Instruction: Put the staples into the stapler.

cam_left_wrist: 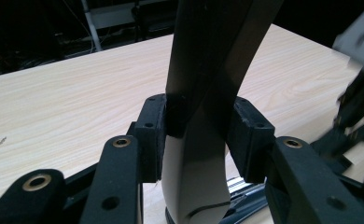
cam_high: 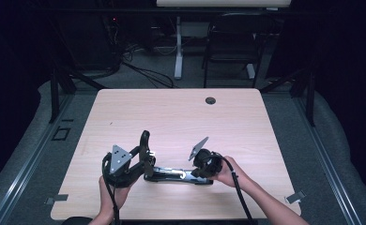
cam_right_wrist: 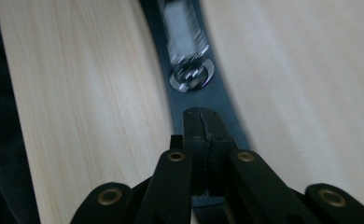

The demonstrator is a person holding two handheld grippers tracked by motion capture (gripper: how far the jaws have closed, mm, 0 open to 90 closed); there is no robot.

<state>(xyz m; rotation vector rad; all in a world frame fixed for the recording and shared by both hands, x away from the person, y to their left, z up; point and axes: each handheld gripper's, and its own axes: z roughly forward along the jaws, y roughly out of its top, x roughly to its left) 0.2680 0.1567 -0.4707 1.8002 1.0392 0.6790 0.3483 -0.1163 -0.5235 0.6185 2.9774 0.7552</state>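
A long black tool lies near the table's front edge, with a flat dark base [cam_high: 171, 174] that carries silver parts and a curved black lever [cam_high: 145, 139] standing up from its left end. My left gripper [cam_high: 146, 158] is shut on that lever [cam_left_wrist: 208, 56], and its pads [cam_left_wrist: 154, 126] press on both sides at mid-height. My right gripper [cam_high: 201, 172] is at the base's right end. In the right gripper view its jaws [cam_right_wrist: 201, 126] are shut together with nothing between them, tips over the dark base [cam_right_wrist: 217, 93] just short of a silver ring [cam_right_wrist: 192, 74].
The light wooden table [cam_high: 171, 112] has a round cable hole [cam_high: 210, 100] at its far edge. Beyond it stand a black chair [cam_high: 232, 42] and a white desk leg [cam_high: 178, 47]. A person's forearms come in from the bottom.
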